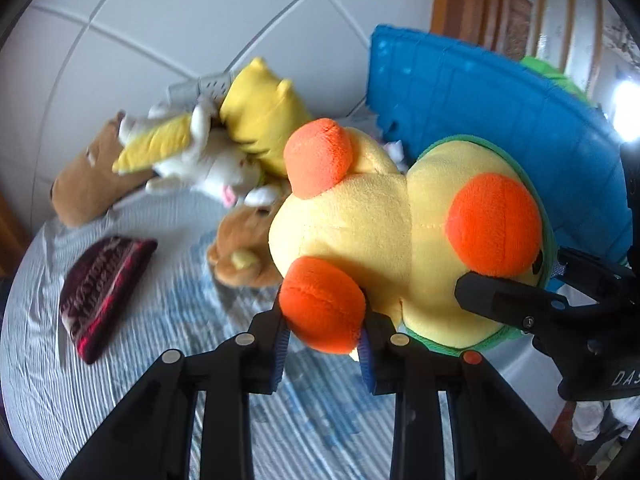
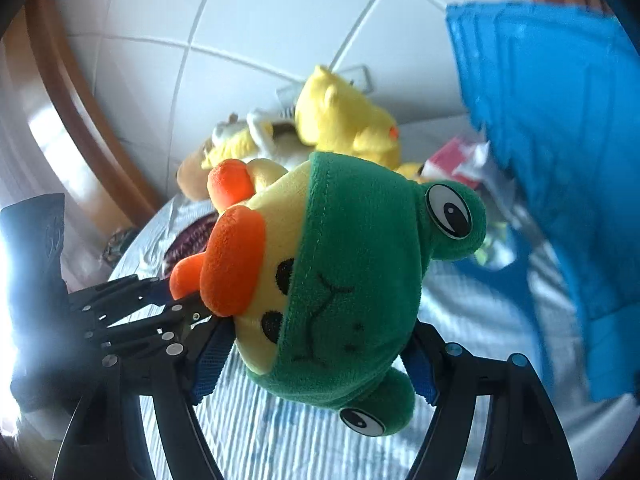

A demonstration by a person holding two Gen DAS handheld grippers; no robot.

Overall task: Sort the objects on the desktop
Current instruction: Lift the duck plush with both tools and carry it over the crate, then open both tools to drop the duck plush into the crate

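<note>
Left wrist view, from left to right. At lower left a dark knitted hat (image 1: 102, 300) lies on the striped cloth (image 1: 168, 360). Above centre-left sits a heap of soft toys: a brown plush (image 1: 86, 184), a white plush (image 1: 216, 168) and a yellow plush (image 1: 262, 118). At centre the duck plush (image 1: 384, 232), yellow with orange feet and a green frog hood, is held above the cloth. The left gripper (image 1: 323, 336) is closed narrowly on one orange foot (image 1: 322, 304). At right the blue basket (image 1: 500, 120) stands just behind the duck, and one finger of the right gripper (image 1: 516, 300) touches the head.

Right wrist view. At far left the left gripper (image 2: 182, 306) reaches the orange foot (image 2: 186, 278). At centre the right gripper (image 2: 316, 372) is spread wide, its blue pads pressing either side of the hooded head. At right the blue basket (image 2: 560, 160) fills the frame edge.

The step in hand appears to be carrying the duck to the basket. To do it well, both grips should move together so the foot seam is not strained, and the toy should clear the basket rim before either grip loosens.
</note>
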